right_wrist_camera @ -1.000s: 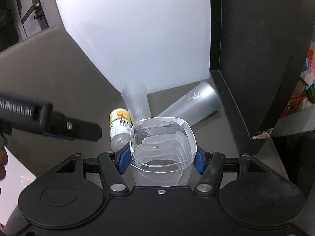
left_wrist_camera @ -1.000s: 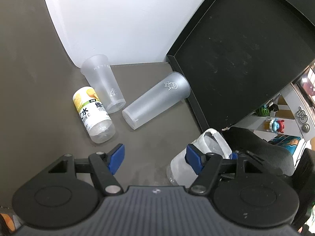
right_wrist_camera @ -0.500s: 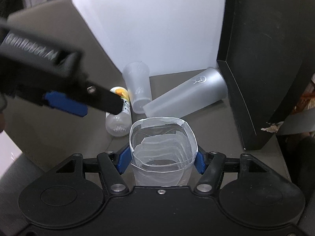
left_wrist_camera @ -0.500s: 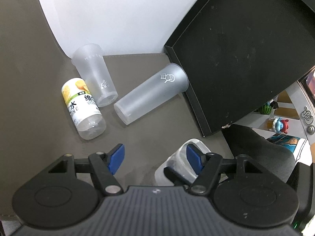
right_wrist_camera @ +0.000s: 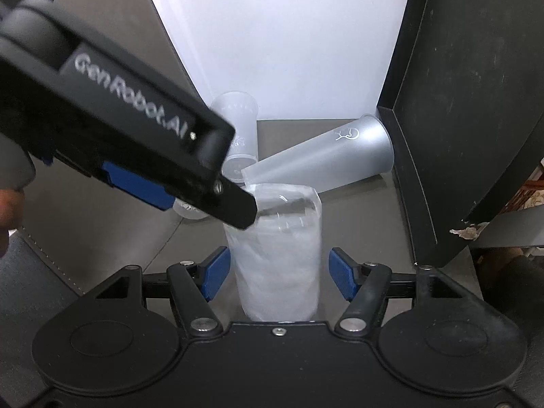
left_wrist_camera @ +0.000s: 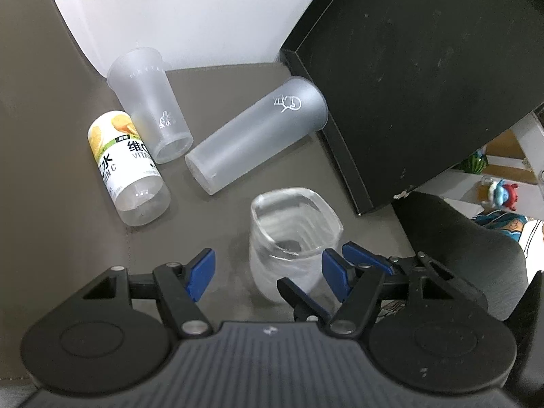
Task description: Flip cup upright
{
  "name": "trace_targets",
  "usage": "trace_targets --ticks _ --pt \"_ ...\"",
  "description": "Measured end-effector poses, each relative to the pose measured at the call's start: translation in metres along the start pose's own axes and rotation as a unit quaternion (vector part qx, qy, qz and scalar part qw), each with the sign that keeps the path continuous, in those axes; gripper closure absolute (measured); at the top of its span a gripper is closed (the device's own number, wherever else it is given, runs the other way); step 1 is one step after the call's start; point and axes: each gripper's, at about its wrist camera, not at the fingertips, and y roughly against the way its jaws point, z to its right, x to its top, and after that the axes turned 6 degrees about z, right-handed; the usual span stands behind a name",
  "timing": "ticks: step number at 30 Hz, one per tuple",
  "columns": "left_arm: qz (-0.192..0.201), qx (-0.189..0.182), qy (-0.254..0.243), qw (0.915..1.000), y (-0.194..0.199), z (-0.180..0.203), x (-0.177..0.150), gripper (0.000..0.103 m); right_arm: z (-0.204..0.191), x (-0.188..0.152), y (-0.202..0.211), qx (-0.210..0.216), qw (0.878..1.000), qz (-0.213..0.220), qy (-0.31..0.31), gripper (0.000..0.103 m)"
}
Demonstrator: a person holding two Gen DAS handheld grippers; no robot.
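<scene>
Looking down from the left wrist, the left gripper (left_wrist_camera: 265, 268) hangs spread over the dark bench (left_wrist_camera: 61, 170), its blue pads pinching nothing. A clear soft cup (left_wrist_camera: 292, 238) stands upright on the bench, mouth up, between the pads but nearer the right-hand one; no pad presses it. Just beside that pad, the right gripper (left_wrist_camera: 340, 268) reaches in from the right edge, one blue pad and a black finger close to the cup's lower wall. Farther back, a frosted tall cup (left_wrist_camera: 258, 139) lies on its side, its mouth against a black box (left_wrist_camera: 425, 68). A shorter frosted cup (left_wrist_camera: 149, 105) lies beside it, its base towards the camera, touching a bottle (left_wrist_camera: 125, 166) with a yellow label, also lying down. A white wall (left_wrist_camera: 190, 10) rises behind them.

From the right wrist, the right gripper (right_wrist_camera: 277, 272) has just been opening: the cup (right_wrist_camera: 277, 258) stands between its blue pads, with a gap showing on either side, so it is released and unpinched. The left gripper (right_wrist_camera: 238, 209) crosses from the upper left, its black fingertip at the cup's rim. Behind lie the tall cup (right_wrist_camera: 323, 163) against the box (right_wrist_camera: 459, 102) and the shorter cup (right_wrist_camera: 239, 125), partly hidden. A hand (right_wrist_camera: 8, 214) shows at the left edge.
</scene>
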Motion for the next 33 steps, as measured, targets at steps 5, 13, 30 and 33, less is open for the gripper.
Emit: trace_targets --ticks 5,13,30,33 --pt "0.0 0.003 0.005 1.0 -0.002 -0.002 0.003 0.035 0.002 0.002 -0.006 0.003 1.0 -0.007 -0.003 0.04" --pt "0.015 0.027 0.027 0.9991 -0.007 -0.012 0.018 0.035 0.007 0.004 -0.011 0.007 1.0 -0.012 -0.004 0.04" --pt "-0.017 -0.015 0.095 0.9952 -0.027 -0.013 0.005 0.093 0.007 0.004 -0.017 0.007 1.0 -0.017 -0.01 0.039" --pt "-0.024 -0.022 0.1 0.9944 -0.026 -0.012 0.004 0.093 0.007 0.004 -0.015 0.009 1.0 -0.014 -0.008 0.039"
